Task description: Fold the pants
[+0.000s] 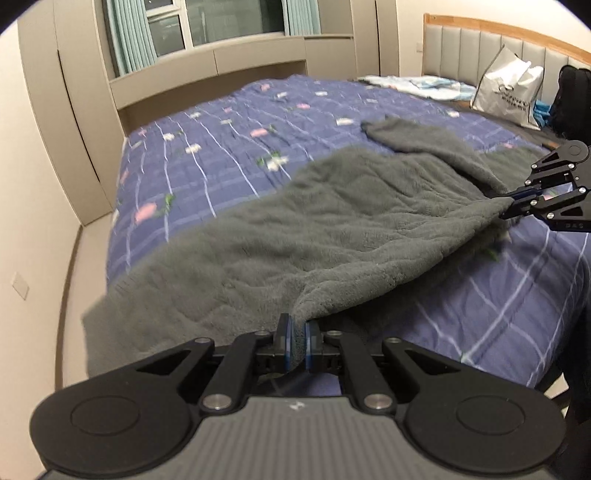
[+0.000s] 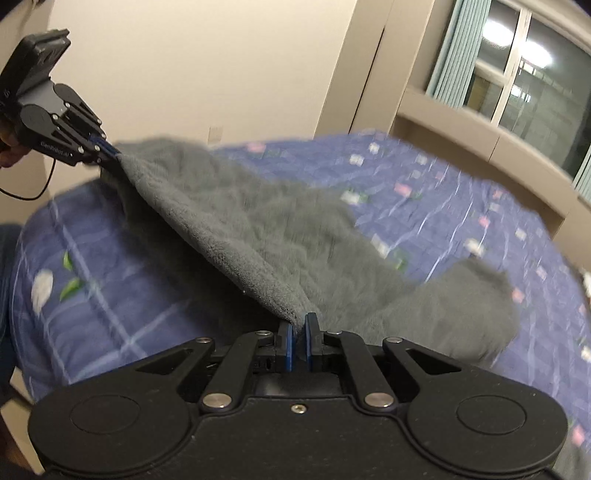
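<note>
Grey fleece pants [image 1: 332,221] lie spread on a blue checked floral bedspread [image 1: 221,147]. My left gripper [image 1: 297,328] is shut on one corner of the pants' near edge and holds it off the bed. My right gripper [image 1: 508,205] is shut on the other corner at the right, edge stretched between them. In the right wrist view the right gripper [image 2: 300,325] pinches the pants [image 2: 277,229], and the left gripper [image 2: 110,149] pinches them at upper left. One leg [image 2: 469,306] trails to the right on the bedspread [image 2: 443,192].
A white shopping bag [image 1: 508,88], a black backpack [image 1: 570,99] and folded light cloth [image 1: 413,85] sit by the padded headboard [image 1: 480,51]. Beige cabinets [image 1: 74,110] and a curtained window [image 1: 221,22] stand beyond the bed. A wall [image 2: 184,66] is behind the left gripper.
</note>
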Demonstrator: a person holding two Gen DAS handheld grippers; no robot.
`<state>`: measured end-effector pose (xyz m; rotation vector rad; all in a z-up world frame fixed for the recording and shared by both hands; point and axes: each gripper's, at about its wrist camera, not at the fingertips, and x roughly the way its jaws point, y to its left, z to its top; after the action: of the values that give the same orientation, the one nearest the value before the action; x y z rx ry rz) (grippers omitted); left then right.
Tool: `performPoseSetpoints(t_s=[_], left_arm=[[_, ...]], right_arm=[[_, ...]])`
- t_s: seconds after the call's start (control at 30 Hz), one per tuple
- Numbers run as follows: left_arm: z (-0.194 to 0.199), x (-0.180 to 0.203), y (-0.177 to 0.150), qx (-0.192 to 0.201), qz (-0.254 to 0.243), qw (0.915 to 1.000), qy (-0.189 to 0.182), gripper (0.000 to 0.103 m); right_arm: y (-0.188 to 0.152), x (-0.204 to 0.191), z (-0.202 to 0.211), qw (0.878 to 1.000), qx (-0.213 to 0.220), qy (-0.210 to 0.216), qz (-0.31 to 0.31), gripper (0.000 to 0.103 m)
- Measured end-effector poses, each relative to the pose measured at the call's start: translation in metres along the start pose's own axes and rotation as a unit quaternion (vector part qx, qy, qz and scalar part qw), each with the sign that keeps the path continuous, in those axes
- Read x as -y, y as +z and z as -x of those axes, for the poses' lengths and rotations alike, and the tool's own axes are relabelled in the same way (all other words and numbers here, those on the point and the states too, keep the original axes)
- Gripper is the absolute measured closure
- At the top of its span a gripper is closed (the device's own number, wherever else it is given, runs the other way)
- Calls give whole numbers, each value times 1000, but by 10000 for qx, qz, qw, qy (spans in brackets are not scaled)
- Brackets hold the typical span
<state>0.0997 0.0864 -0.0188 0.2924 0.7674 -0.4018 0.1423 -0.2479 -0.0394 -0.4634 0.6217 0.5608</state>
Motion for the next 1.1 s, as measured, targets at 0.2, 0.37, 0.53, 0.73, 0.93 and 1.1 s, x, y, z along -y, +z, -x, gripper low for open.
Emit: performPoseSetpoints(t_s=[0.2, 0.37, 0.53, 0.73, 0.93, 1.1], left_arm=[[1, 6, -3, 45, 315, 9995, -54, 66], [6, 23, 7, 219, 477, 9977, -422, 13], [-6, 52, 29, 552, 541, 9962, -408, 0], [-43, 87, 75, 841, 780, 9915, -616, 0], [-91, 113, 111, 928, 1297, 9760, -1485, 0], [-129, 126, 126, 783, 1873, 9612, -1866, 0]], right_arm=[[-9, -6, -12, 9999, -62, -61, -137, 84], [-12, 2, -8, 9987, 19, 316, -402, 39], [-9, 17, 5, 9956, 283, 511, -728, 6], [7, 78, 5, 9891, 441, -513, -1307, 1], [48, 160, -40, 9850, 2, -1151, -1286, 0], [90, 194, -108, 9852, -847, -932, -1164, 1]])
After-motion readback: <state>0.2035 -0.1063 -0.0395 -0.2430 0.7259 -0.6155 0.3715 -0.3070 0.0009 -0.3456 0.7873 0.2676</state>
